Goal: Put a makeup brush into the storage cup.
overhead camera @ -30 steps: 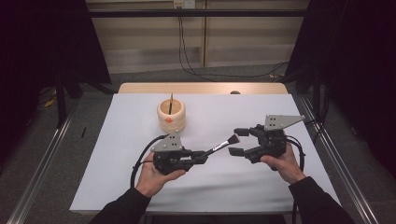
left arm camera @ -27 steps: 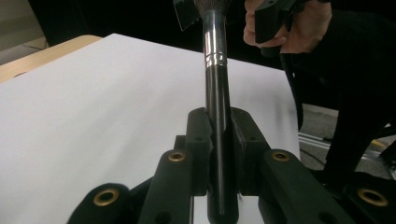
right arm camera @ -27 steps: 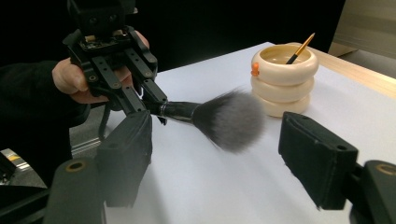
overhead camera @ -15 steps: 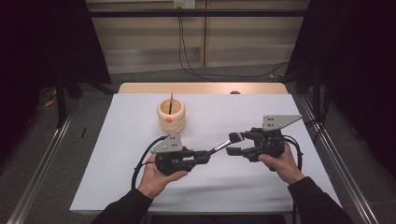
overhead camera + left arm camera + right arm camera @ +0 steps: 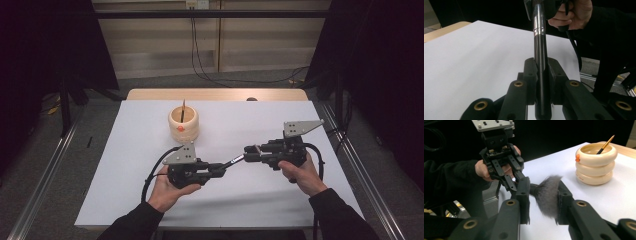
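The left gripper [image 5: 220, 169] has its jaws closed tight on the black handle of a brush [image 5: 236, 161], held level above the table [image 5: 300, 200]. The right gripper [image 5: 250, 152] has just been closing, and its jaws now press the grey bristles [image 5: 547, 195]. Farther back stands a cream holder [image 5: 183, 122].

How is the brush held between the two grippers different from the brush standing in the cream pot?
The held brush has a thick black handle and fluffy grey bristles; the brush in the pot shows a thin, orange-tipped handle. The held one lies nearly level above the table; the other leans upright inside the cream pot.
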### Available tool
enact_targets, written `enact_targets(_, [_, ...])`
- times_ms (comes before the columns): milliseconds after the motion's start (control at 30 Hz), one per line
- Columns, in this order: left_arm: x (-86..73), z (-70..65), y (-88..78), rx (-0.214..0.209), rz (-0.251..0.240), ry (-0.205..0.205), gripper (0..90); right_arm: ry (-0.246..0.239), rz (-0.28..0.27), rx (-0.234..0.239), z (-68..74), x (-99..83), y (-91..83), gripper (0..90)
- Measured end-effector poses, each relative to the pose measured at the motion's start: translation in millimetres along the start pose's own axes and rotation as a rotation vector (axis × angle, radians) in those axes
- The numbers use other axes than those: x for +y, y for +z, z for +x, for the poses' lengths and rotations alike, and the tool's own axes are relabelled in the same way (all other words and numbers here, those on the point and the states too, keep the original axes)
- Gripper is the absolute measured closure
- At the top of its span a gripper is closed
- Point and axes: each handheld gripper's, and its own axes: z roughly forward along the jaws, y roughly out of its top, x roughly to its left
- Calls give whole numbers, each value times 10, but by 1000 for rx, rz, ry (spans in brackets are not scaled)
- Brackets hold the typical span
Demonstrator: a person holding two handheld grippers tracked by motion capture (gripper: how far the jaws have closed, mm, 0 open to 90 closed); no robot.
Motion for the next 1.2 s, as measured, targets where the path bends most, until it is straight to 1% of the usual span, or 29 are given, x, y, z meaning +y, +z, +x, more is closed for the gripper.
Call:
enact_targets(33, [-9,5,-1,-9,1,2,794,-3,3,8,2,1,2,729])
enact_targets(67, [-14,-4,4,4,3,2,794,-4,4,11,2,3,1,736])
enact_targets(100, [-16,-5,5,7,10,10,793,-2,4,20,0,4,-1,742])
enact_targets(133, [-22,-2,13,-1,-2,11,793,-1,5,27,-3,4,-3,745])
enact_targets(167, [-26,0,15,-3,-4,16,793,-1,3,27,-6,4,-7,750])
enact_targets(200, [-32,1,16,-4,-3,24,792,4,-3,42,-13,4,-12,756])
enact_targets(233, [-38,-4,25,11,3,28,791,4,-1,46,-14,6,-16,757])
enact_targets(267, [-46,-1,33,-5,2,27,786,-2,8,44,-8,9,-16,761])
enact_targets(300, [-57,4,36,-7,6,33,784,-6,13,54,-5,11,-14,763])
enact_targets(367, [-76,6,49,-2,7,32,773,-12,22,67,5,16,-15,769])
enact_targets(400, [-78,3,50,16,19,36,769,-14,25,69,10,18,-14,770])
enact_targets(433, [-86,12,58,6,10,33,763,-16,29,71,14,21,-10,772])
enact_targets(500, [-94,12,59,22,10,26,752,-22,36,75,24,27,2,773])
enact_targets(533, [-98,15,62,17,2,26,746,-25,38,73,29,29,5,773])
enact_targets(567, [-96,10,59,28,4,26,739,-26,43,78,33,30,9,774])
enact_targets(600, [-93,14,58,30,2,33,724,-28,46,75,37,31,12,774])
enact_targets(633, [-93,18,61,20,-4,31,699,-28,49,76,40,31,17,774])
enact_targets(700, [-96,10,68,37,-9,29,638,-31,54,71,47,32,29,774])
enact_targets(767, [-98,6,65,60,1,32,591,-37,55,72,54,36,39,774])
enact_targets(833, [-101,7,69,59,-14,31,534,-38,58,71,59,41,39,774])
enact_targets(933, [-92,6,56,84,-17,29,452,-38,54,65,54,43,29,774])
enact_targets(1000, [-92,7,55,82,-31,21,410,-38,52,63,50,44,21,774])
enact_targets(1033, [-87,2,49,97,-25,21,369,-39,51,60,51,45,17,774])
enact_targets(1067, [-85,3,49,97,-27,17,330,-36,50,61,51,46,14,774])
enact_targets(1100, [-84,-3,57,96,-35,6,310,-39,53,59,51,49,13,774])
enact_targets(1167, [-78,-2,53,111,-30,8,242,-38,52,55,48,51,6,774])
enact_targets(1200, [-77,-4,50,111,-27,6,210,-36,52,53,46,52,5,774])
